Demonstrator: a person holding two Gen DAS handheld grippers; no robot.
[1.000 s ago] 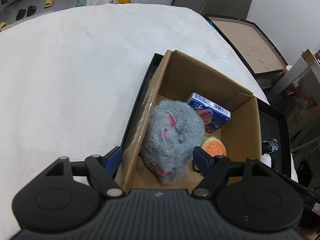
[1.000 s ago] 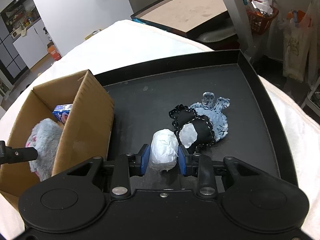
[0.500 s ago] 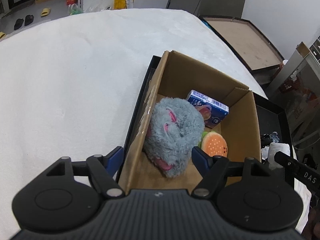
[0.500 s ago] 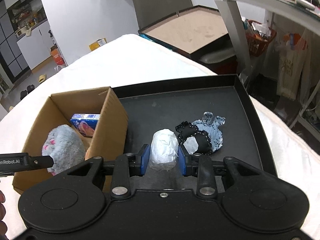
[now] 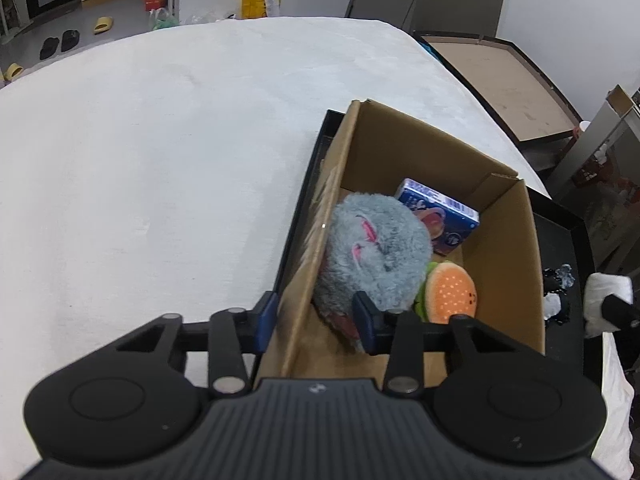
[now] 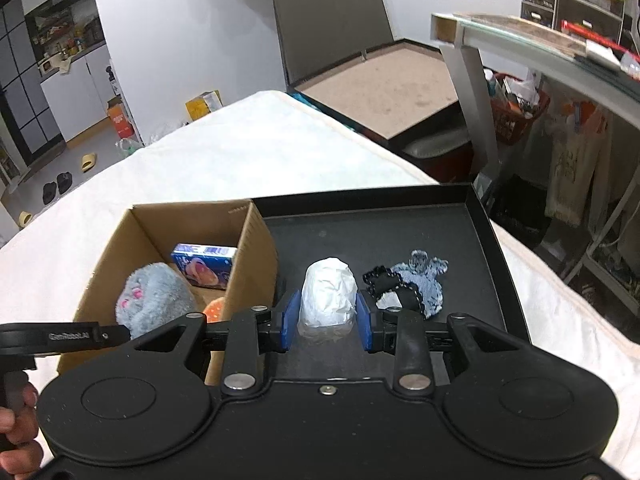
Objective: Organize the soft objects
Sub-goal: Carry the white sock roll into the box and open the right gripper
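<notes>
R gripper is clamped on the white crumpled wad, held above the black tray just beside the cardboard box. L gripper has its jaws apart, straddling the box's near-left wall w/ nothing gripped. In the box: grey plush, burger plush, blue pack. Black & denim fabric piece lies on the tray.

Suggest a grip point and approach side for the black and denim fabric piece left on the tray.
Take the black and denim fabric piece at its raised black stitched edge, coming straight down from above with the right gripper once it has dropped the white bundle. It lies flat on the black tray, so a side approach would likely only push it; the bunched black part probably gives the fingers something to pinch.
</notes>
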